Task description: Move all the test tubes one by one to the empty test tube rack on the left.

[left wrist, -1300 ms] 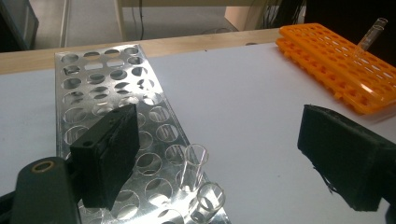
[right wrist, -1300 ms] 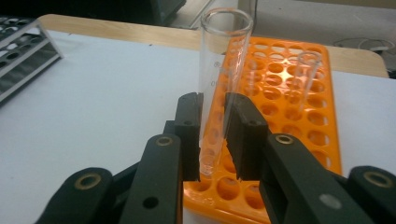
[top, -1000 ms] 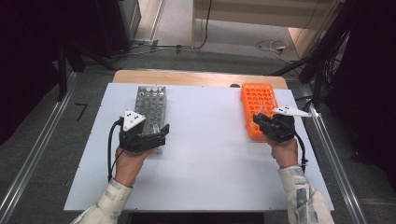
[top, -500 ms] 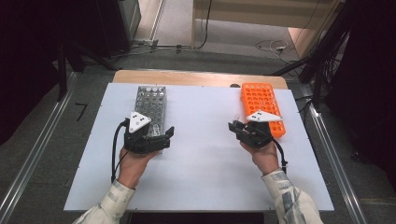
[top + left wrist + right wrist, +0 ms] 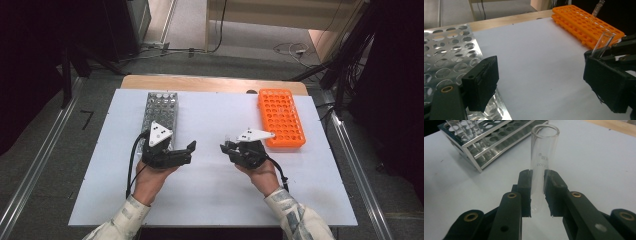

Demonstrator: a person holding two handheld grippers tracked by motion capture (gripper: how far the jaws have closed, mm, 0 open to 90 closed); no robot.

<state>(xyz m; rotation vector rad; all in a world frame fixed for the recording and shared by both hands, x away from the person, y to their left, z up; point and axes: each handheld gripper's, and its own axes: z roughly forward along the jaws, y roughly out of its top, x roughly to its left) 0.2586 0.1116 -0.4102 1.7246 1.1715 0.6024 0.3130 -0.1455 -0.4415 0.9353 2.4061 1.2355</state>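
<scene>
My right gripper is shut on a clear glass test tube, held upright between its pads over the middle of the white table. The same tube rises at the right in the left gripper view. My left gripper is open and empty, its jaws pointing toward the right gripper, beside the near end of the metal tube rack. An orange tube rack lies at the right, behind the right hand; one tube stands in it.
The metal rack holds a few glass tubes at its far end. A wooden table edge runs along the back. Metal rails border the table on both sides, with dark floor and cables beyond.
The right gripper has travelled left from the orange rack to the table's middle, carrying the tube. The left gripper has shifted a little to the right.
</scene>
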